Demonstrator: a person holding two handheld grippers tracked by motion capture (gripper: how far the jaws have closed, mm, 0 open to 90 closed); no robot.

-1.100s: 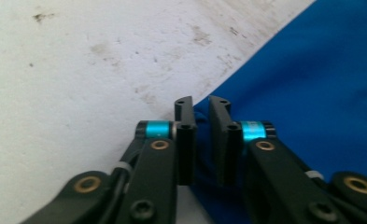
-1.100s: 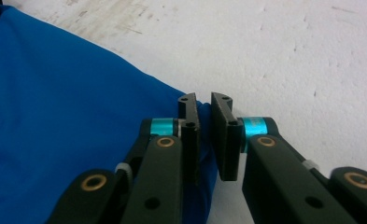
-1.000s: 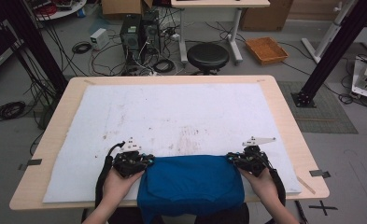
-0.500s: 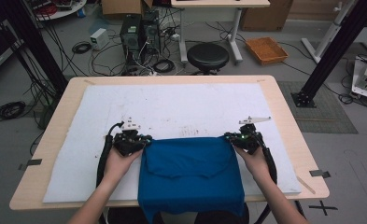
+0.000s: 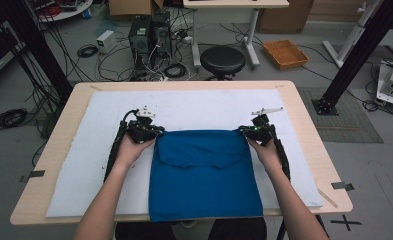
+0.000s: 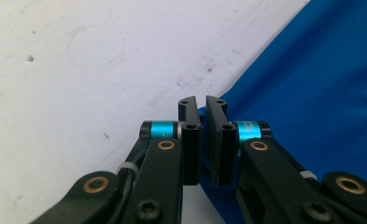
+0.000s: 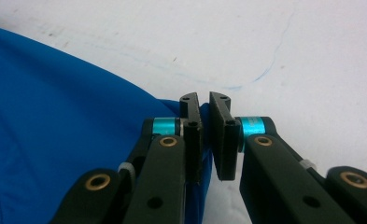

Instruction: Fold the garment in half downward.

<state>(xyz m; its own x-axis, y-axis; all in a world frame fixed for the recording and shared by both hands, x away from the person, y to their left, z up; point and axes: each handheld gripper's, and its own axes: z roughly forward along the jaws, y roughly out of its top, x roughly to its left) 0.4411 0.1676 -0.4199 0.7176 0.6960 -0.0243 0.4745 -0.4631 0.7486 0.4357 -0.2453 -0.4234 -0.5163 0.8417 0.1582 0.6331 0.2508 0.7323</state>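
Your left claw point(image 5: 153, 131) and right claw point(image 5: 245, 131) each pinch a far corner of the blue cloth point(image 5: 204, 172), which lies flat on the white-covered table point(image 5: 74, 165), its near edge overhanging toward you.

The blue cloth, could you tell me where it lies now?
In the high view the blue cloth lies at the table's near middle, its far corners pinched by the left gripper and right gripper.

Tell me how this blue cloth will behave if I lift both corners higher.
The blue fabric cloth probably sags between the left tool and right tool: it looks thin and creased. Its front edge overhangs the wooden table, so it likely drapes limply and trails.
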